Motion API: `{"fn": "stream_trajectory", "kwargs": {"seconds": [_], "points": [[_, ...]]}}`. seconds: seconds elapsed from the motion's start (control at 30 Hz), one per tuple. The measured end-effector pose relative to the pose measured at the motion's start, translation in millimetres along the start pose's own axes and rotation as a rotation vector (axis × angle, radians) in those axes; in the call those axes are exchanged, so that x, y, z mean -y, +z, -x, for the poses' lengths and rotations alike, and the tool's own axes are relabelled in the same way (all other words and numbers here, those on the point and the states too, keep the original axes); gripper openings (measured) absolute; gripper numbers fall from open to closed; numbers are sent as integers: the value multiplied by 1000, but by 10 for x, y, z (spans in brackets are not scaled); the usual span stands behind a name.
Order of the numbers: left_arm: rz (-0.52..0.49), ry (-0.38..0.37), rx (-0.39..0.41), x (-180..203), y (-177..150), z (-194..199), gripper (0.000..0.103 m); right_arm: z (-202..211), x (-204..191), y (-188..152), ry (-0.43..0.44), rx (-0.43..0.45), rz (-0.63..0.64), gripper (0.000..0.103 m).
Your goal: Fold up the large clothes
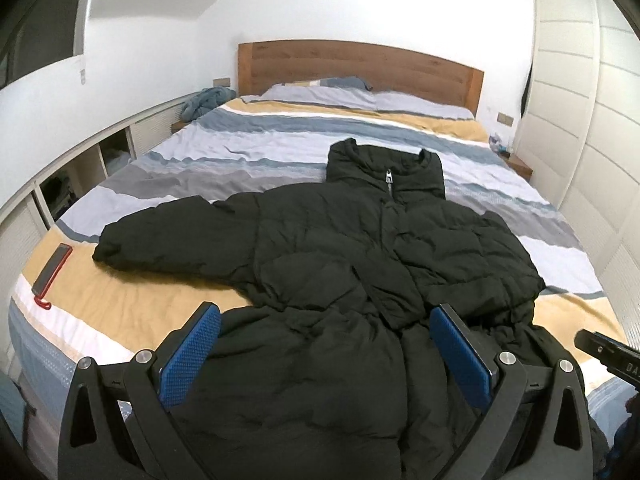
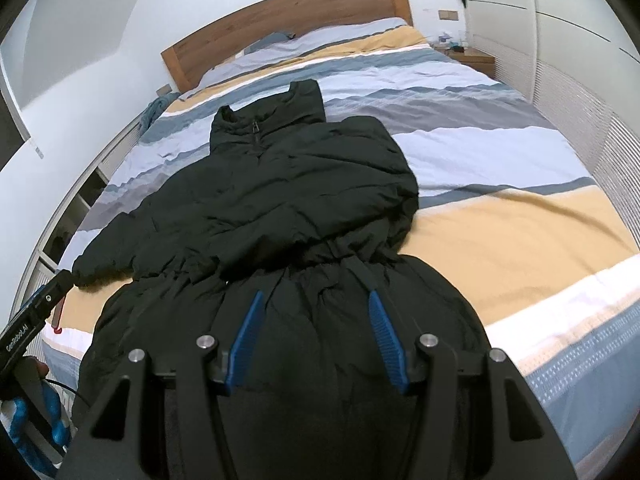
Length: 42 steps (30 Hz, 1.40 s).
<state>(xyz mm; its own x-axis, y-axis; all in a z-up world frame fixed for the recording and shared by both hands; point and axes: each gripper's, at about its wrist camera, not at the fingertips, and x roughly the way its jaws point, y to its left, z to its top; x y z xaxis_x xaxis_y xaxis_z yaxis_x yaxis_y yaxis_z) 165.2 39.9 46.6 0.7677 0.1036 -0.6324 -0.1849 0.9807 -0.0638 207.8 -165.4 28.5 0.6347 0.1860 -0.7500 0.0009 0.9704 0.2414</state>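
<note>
The black padded long coat (image 1: 360,264) lies on the striped bed cover (image 1: 248,148); a red-edged flat phone (image 1: 52,266) lies near its sleeve. Left gripper (image 1: 326,354) and right gripper (image 2: 316,336) both stand wide, holding nothing.

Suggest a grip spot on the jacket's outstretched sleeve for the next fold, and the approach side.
Probably the cuff of the black puffer jacket, taken by the open left gripper from the outer, phone-side edge. The sleeve lies flat and extended on the duvet, its cuff end free and thinner than the padded body, so the fingers can straddle it and carry it across the chest.
</note>
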Motion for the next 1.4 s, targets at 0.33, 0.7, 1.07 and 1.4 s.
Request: {"fn": "stream_trajectory", "kwargs": {"seconds": [0.33,0.7,1.07,1.4], "points": [[59,0,22,-388,99,33,102,159,-146,-52,-26,13,7,53],[177,-15,-13,-977,383,-492,102,161,-279,-27,-83,4,37,53],[675,-14,-121,-2665,417,-1500,102,-144,-162,8,-118,-48,18,53],[982,-4,-141,-3737,5,-1988,102,-457,-33,-5,-136,-105,-2,53]]}}
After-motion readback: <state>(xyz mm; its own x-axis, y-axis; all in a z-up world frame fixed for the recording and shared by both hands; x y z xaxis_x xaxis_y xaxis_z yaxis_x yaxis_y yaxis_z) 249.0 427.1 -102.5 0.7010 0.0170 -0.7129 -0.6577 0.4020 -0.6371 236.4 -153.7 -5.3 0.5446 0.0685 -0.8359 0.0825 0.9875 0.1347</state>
